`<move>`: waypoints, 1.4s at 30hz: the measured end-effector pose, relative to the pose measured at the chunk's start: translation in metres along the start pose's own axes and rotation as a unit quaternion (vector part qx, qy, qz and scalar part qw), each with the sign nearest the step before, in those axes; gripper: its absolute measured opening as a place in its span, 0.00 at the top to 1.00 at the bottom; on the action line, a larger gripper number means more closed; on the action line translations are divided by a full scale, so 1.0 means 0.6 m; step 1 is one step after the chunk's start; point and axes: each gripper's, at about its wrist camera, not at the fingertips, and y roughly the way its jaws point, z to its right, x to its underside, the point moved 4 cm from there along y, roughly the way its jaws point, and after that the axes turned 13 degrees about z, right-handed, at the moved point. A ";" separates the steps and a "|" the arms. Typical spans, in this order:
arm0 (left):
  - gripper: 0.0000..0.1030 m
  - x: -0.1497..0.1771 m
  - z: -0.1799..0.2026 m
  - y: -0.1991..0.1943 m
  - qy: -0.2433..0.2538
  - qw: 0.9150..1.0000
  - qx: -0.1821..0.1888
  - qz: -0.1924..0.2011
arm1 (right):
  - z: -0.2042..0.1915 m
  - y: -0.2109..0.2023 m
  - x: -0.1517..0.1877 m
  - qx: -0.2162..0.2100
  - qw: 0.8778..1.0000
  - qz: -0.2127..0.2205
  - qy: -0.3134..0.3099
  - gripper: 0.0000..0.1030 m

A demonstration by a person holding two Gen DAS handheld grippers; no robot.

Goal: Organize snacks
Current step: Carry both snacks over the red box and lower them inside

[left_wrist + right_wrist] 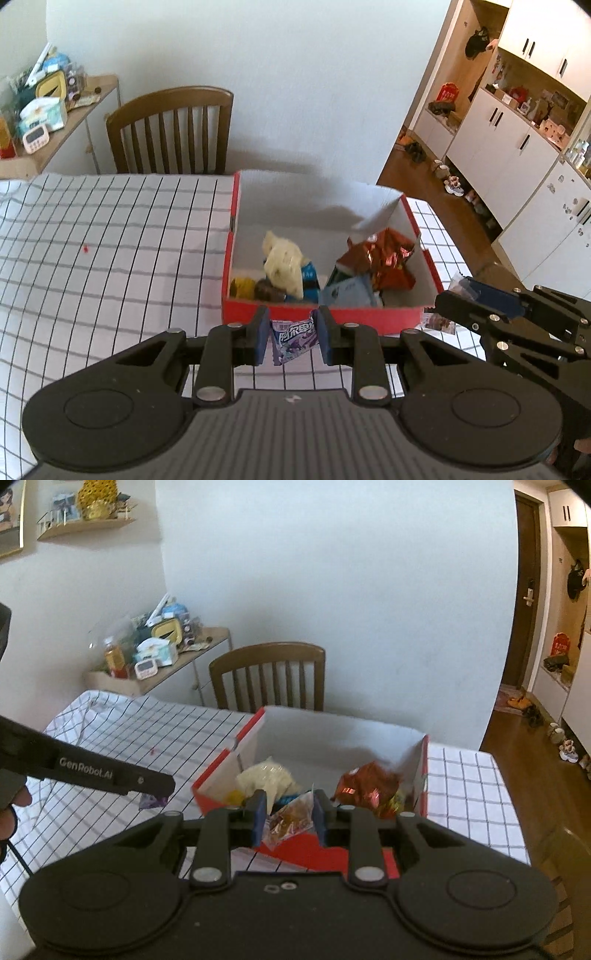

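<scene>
Nearest our lens, the left tongs (pixel 292 334) are clamped on a small purple candy packet (pixel 293 341), which hangs pinched between the blue pads just short of the red box's near wall. Our right tongs (pixel 289 814) are likewise closed on a clear wrapper of amber-brown snack (pixel 291 818), held in front of the same box; in the left view they show at the right edge, beside the box's near corner. Beyond both sits the red box (pixel 321 314), open-topped with white inner walls, on the checked counter (pixel 110 240). Inside it already lie a pale yellow bag (pixel 282 264), a crinkled red foil bag (pixel 384 258), a light blue packet (pixel 349 291) and a few small sweets in the near left corner. We judge the step in hand to be carrying two picked snacks to the box, both lifted clear of the cloth. Next, each load should travel forward over the near wall, stop above a free patch of the box floor, and only then should the pads part, one side at a time so the two tools do not meet. A wooden chair (pixel 173 129) stands behind the counter.
</scene>
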 end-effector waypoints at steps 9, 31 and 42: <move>0.74 -0.047 0.029 0.046 0.020 1.000 -0.003 0.007 | 0.027 0.041 -0.028 0.014 1.000 0.003 -0.001 0.75; 0.74 -0.033 0.062 0.216 0.021 0.998 -0.019 -0.058 | 0.128 0.195 -0.017 0.037 0.998 -0.057 0.016 0.75; 0.74 -0.007 0.052 0.274 0.018 0.995 -0.034 -0.091 | 0.139 0.248 0.006 0.035 0.995 -0.088 0.017 0.75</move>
